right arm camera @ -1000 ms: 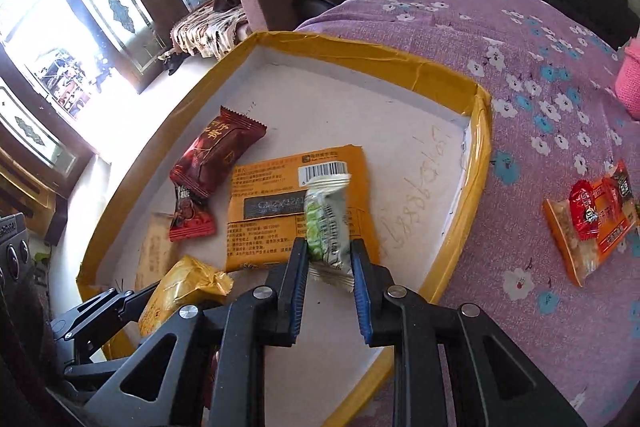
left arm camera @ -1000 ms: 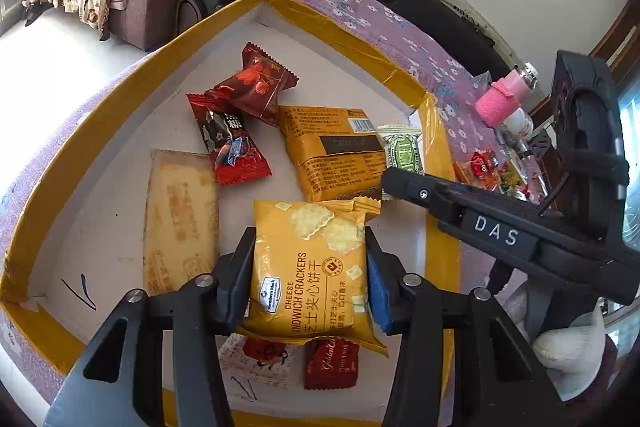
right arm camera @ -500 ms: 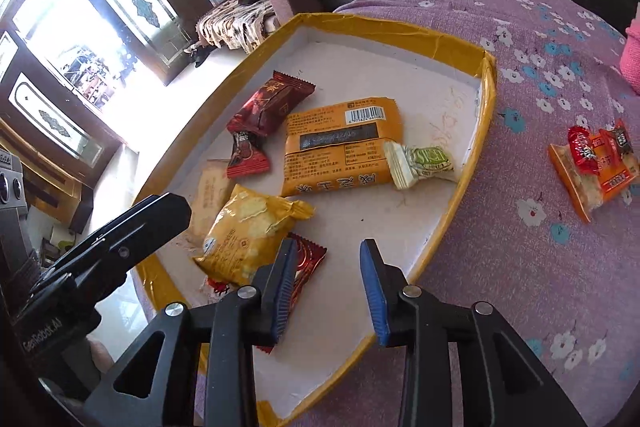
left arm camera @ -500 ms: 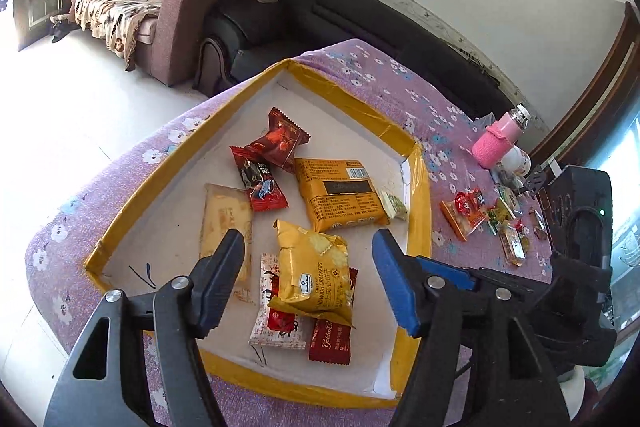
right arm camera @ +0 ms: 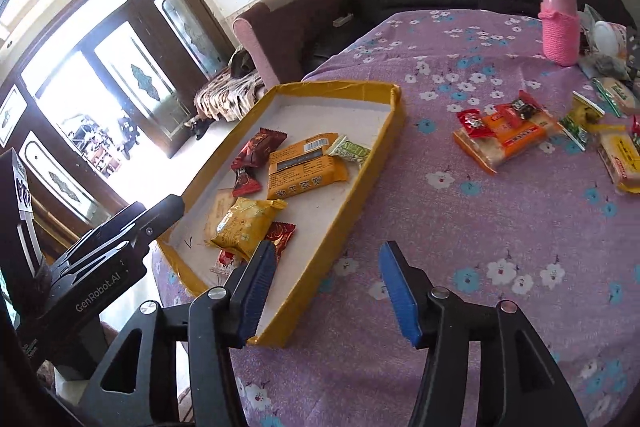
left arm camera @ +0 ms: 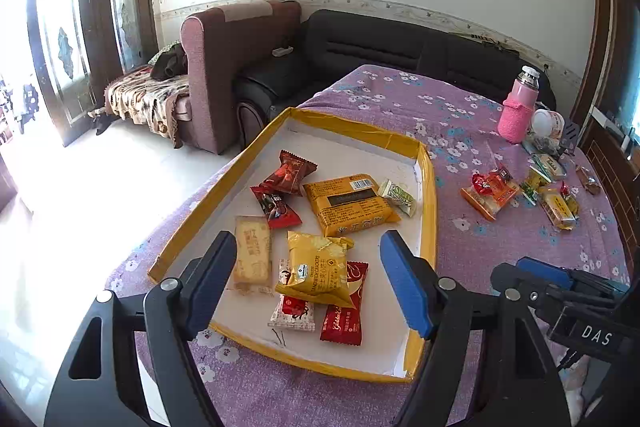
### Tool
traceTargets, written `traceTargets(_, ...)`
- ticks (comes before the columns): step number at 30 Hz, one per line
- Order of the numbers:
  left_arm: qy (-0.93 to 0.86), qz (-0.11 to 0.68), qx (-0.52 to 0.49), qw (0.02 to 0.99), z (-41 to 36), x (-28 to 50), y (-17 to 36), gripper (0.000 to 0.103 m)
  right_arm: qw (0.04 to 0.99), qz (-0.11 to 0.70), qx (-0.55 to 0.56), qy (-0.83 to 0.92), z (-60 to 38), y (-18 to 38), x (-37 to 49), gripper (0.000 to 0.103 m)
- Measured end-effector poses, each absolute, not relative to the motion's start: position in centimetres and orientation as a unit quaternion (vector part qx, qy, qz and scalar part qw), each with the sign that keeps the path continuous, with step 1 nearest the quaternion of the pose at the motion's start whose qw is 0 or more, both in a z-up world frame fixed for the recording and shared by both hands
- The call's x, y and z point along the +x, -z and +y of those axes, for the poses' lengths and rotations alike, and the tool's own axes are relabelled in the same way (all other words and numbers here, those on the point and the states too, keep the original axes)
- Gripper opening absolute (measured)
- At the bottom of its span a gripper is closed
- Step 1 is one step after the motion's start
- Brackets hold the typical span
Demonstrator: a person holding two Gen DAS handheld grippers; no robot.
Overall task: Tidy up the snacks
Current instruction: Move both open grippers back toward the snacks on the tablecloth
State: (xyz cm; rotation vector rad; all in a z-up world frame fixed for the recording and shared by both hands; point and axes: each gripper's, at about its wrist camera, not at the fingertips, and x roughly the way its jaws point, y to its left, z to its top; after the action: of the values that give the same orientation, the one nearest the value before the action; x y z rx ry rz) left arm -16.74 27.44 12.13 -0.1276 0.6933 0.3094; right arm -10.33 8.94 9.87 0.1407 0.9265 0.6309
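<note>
Both grippers, left gripper (left arm camera: 308, 279) and right gripper (right arm camera: 324, 287), were opening, empty; tray (left arm camera: 428, 187) rim sat between them and the loose snacks (right arm camera: 504, 139), pink bottle (right arm camera: 559, 23) maybe farther back.

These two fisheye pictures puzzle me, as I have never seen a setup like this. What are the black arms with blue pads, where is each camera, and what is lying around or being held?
No robot here: a person carries a hand-held two-finger clamp in each hand, and a wide-angle camera on each clamp looks forward along its fingers. One picture is from the left gripper, the other from the right gripper; each also glimpses the other at its edge. The blue strips are the finger pads.

Both look down at a table with a purple flowered cloth. On it lies a shallow yellow-edged tray already holding snacks, among them a yellow cracker pack and a small green pack. More loose snacks wait on the cloth beside a pink bottle.

Nothing is held: both grippers' jaws are opening, with nothing between them.
</note>
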Motion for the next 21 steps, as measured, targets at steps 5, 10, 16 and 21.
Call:
traceTargets(5, -0.145, 0.343, -0.042, 0.927, 25.6, -16.5, -12.3, 0.078, 0.849, 0.438, 0.093, -0.280, 6.2, -9.4, -9.8, 0.057)
traceTargets(10, -0.128, 0.355, -0.023, 0.926, 23.7, -15.9, -11.9, 0.078, 0.852, 0.433, 0.112, -0.272, 4.2, -9.2, -9.5, 0.058)
traceTargets(16, -0.114, 0.366, -0.012, 0.923, 22.3, -15.0, -11.4, 0.078, 0.850, 0.437, 0.128, -0.263, 2.6, -8.1, -8.8, 0.058)
traceTargets(21, -0.071, 0.382, -0.031, 0.921, 21.6, -14.3, -10.8, 0.078, 0.849, 0.443, 0.147, -0.250, 0.8, -7.1, -8.1, 0.059)
